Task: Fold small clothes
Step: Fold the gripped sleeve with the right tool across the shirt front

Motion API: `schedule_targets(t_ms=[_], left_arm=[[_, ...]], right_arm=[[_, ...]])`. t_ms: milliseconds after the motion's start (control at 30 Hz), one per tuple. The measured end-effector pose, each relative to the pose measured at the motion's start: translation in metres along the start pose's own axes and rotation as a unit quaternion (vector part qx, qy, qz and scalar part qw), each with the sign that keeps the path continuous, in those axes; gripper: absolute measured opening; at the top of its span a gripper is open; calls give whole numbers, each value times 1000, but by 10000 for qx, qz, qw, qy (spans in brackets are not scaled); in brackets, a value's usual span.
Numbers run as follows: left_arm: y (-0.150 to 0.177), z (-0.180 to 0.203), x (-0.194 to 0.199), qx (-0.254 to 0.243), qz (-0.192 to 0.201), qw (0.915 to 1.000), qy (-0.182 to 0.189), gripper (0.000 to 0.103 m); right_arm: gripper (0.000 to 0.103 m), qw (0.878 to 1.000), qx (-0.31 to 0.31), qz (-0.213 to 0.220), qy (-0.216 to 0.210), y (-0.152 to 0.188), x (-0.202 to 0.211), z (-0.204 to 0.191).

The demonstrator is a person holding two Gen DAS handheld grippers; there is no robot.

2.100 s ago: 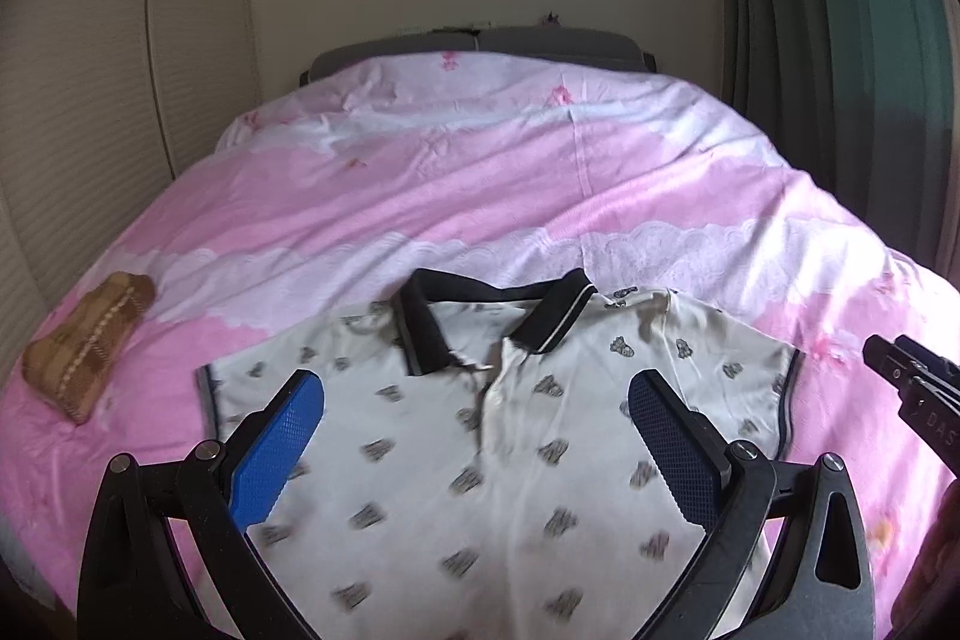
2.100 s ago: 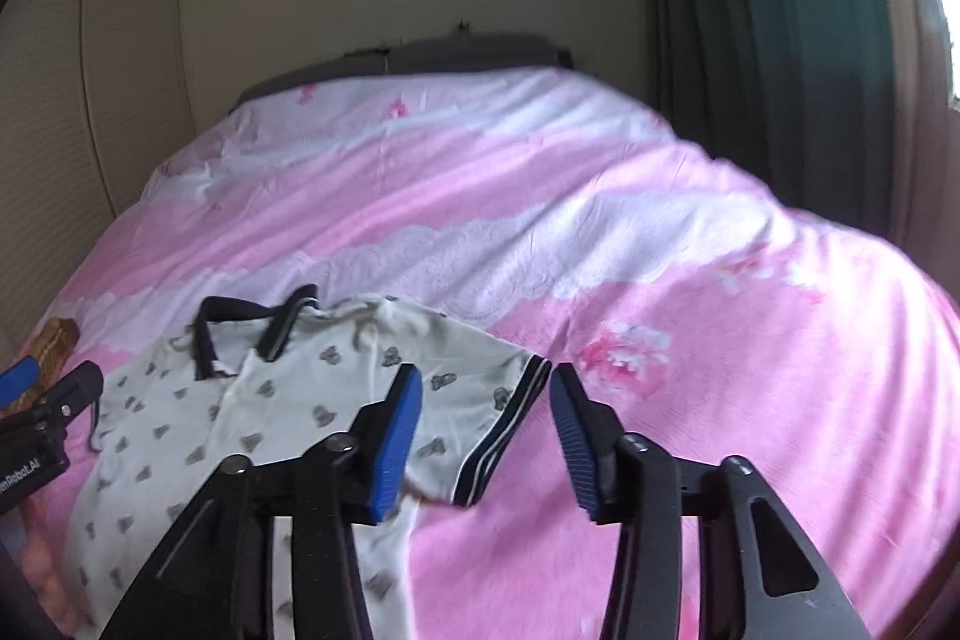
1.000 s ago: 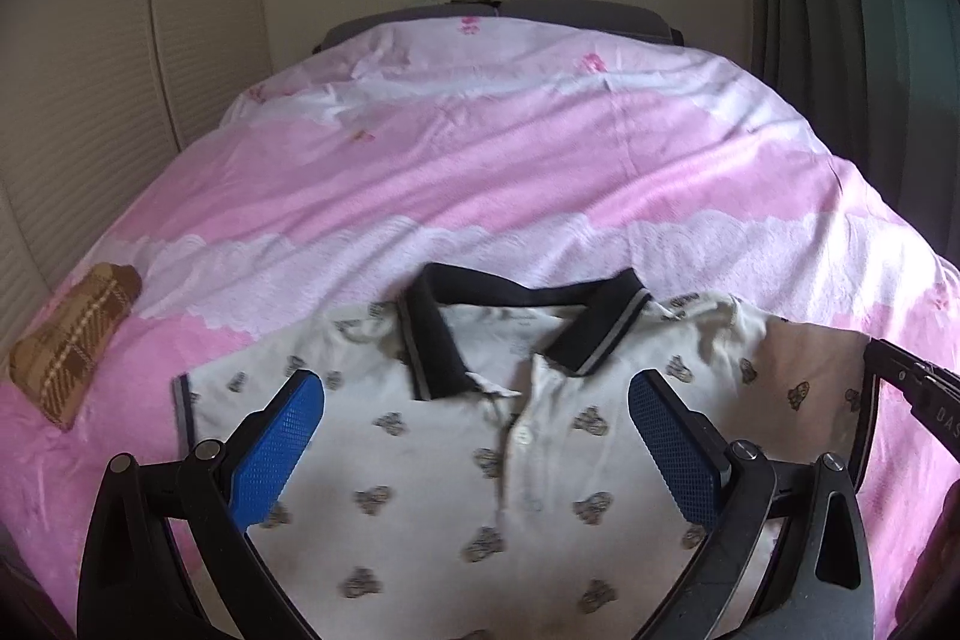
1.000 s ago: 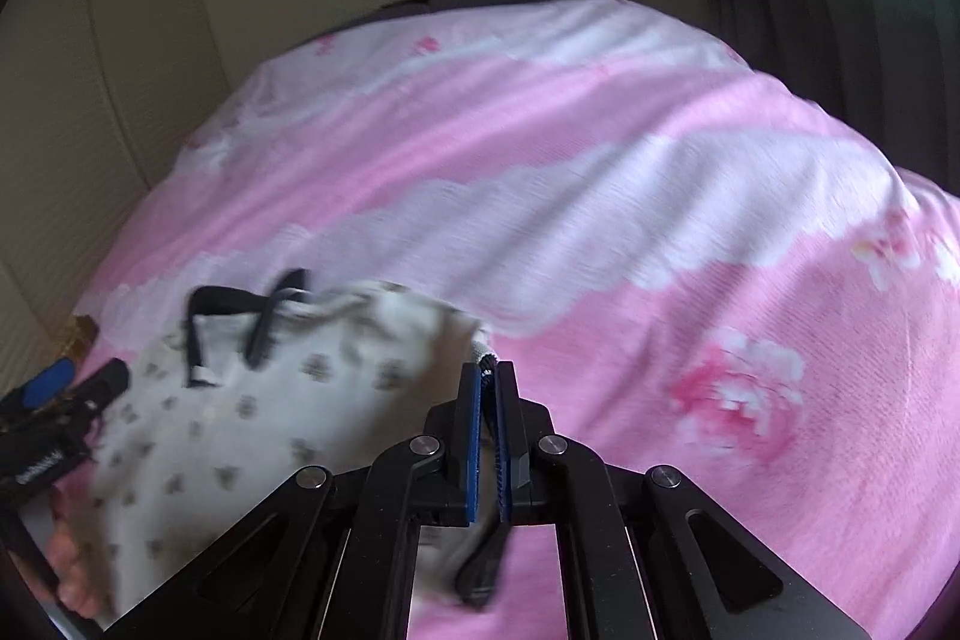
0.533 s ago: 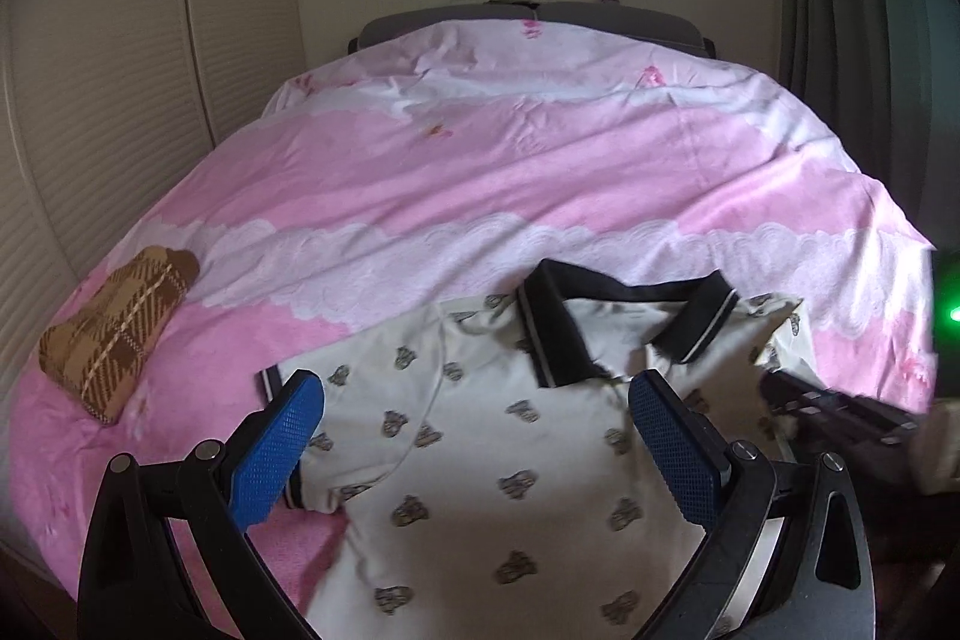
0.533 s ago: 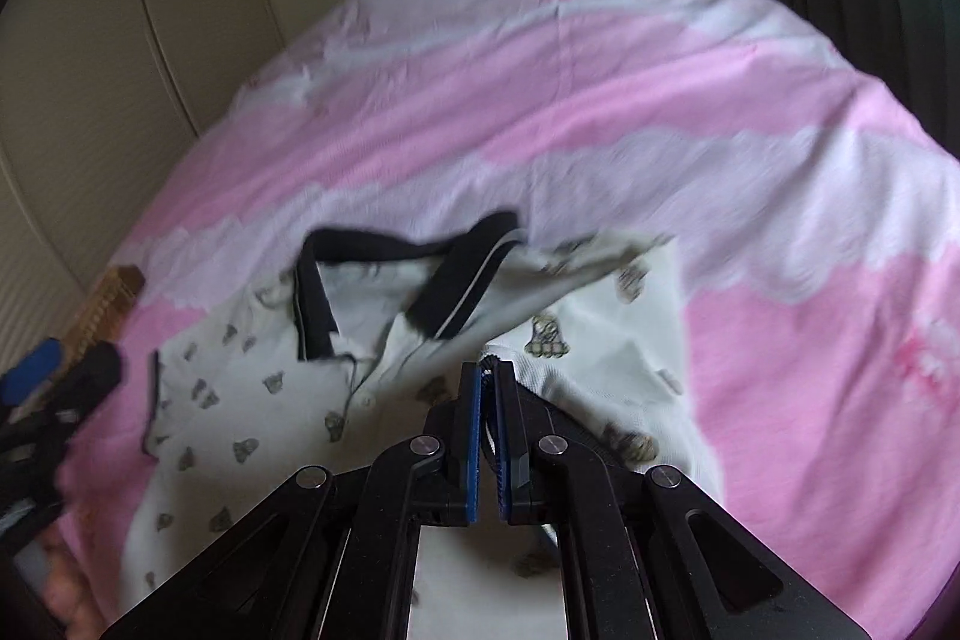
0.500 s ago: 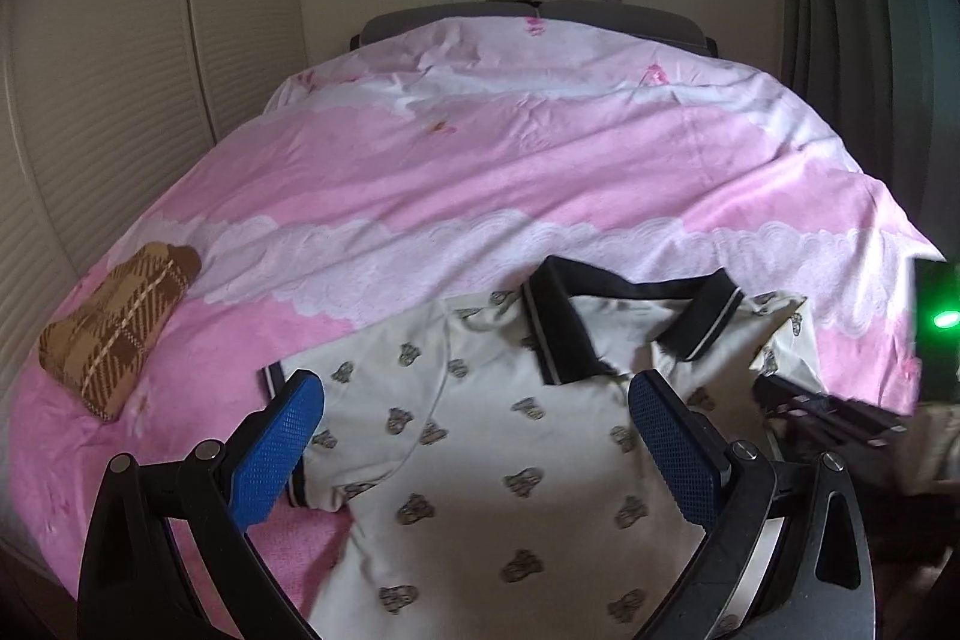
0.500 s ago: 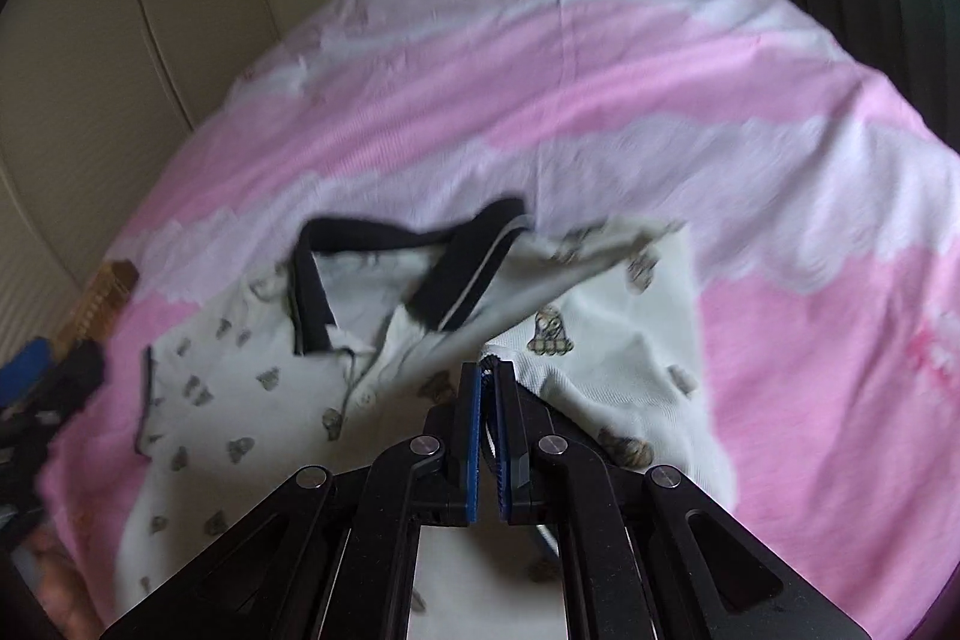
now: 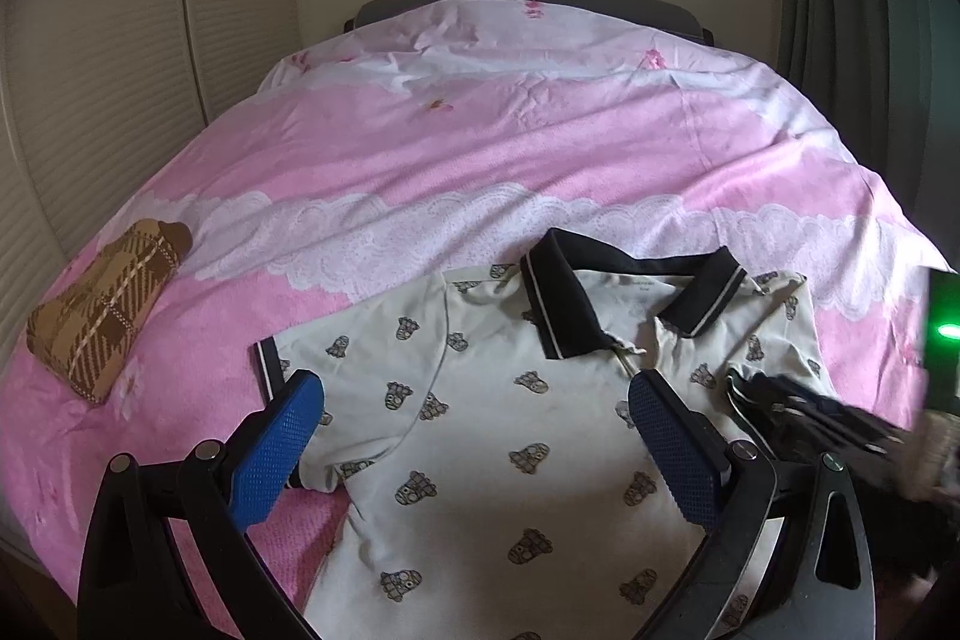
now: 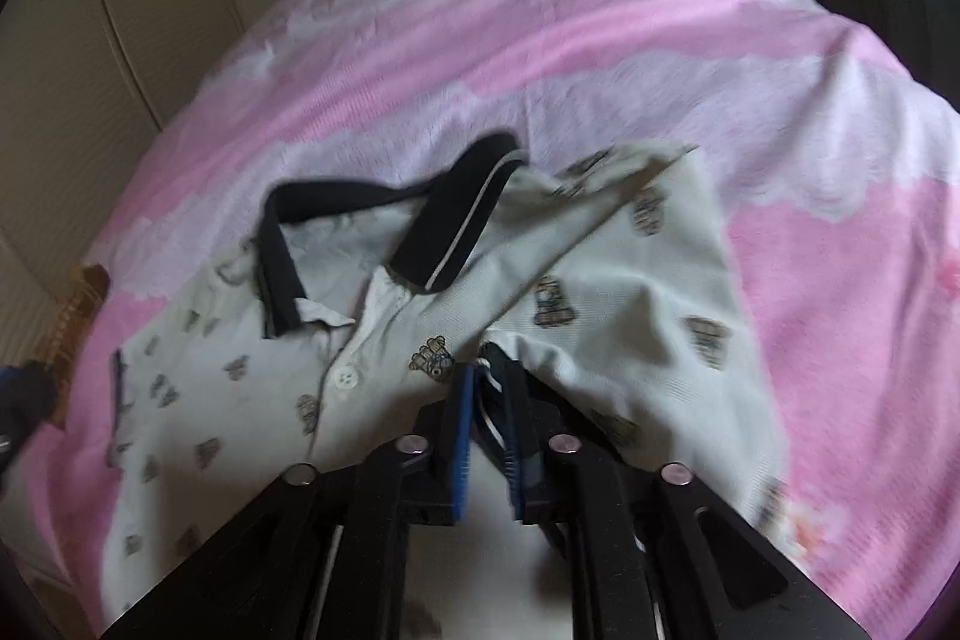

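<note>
A small cream polo shirt (image 9: 492, 400) with a dark collar and brown prints lies front up on the pink bed. Its right sleeve is folded inward over the chest (image 10: 630, 292). My right gripper (image 10: 489, 400) is over the shirt's chest with its jaws slightly parted around the striped sleeve cuff (image 10: 489, 394). It shows blurred in the left wrist view (image 9: 780, 400). My left gripper (image 9: 474, 436) is open and empty, hovering above the shirt's left side. The left sleeve (image 9: 300, 358) lies spread flat.
A pink and white bedspread (image 9: 480, 148) covers the bed. A folded brown plaid garment (image 9: 102, 304) lies at the left edge. Closet doors (image 9: 90, 70) stand to the left, dark curtains (image 9: 870, 10) to the right.
My right gripper closed on the right sleeve and carried it left over the chest. Its jaws have now parted slightly. My left gripper shifted left, staying open.
</note>
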State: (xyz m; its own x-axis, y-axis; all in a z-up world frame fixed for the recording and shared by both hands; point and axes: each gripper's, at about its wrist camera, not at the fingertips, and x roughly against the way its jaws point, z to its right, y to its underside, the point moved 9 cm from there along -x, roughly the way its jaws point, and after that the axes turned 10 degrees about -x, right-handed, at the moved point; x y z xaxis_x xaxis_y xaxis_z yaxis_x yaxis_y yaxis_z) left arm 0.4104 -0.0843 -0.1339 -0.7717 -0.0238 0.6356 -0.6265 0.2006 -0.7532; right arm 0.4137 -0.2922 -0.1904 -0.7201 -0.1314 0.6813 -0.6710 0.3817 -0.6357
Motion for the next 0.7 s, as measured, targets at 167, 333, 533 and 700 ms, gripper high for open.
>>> schedule_targets(t_ms=[167,333,533,700], left_arm=[[2,26,3,-105,50,9993,355,103],[4,53,11,-358,97,9982,475,103],[9,63,12,-436,38,9979,483,103],[13,56,10,-399,-10,9983,425,103]], right_arm=[[44,9985,127,386,355,13,51,29],[43,9974,286,348,557,30,69,53],[34,9962,687,162,519,35,55,44],[29,9920,1002,43,772,40,36,34]])
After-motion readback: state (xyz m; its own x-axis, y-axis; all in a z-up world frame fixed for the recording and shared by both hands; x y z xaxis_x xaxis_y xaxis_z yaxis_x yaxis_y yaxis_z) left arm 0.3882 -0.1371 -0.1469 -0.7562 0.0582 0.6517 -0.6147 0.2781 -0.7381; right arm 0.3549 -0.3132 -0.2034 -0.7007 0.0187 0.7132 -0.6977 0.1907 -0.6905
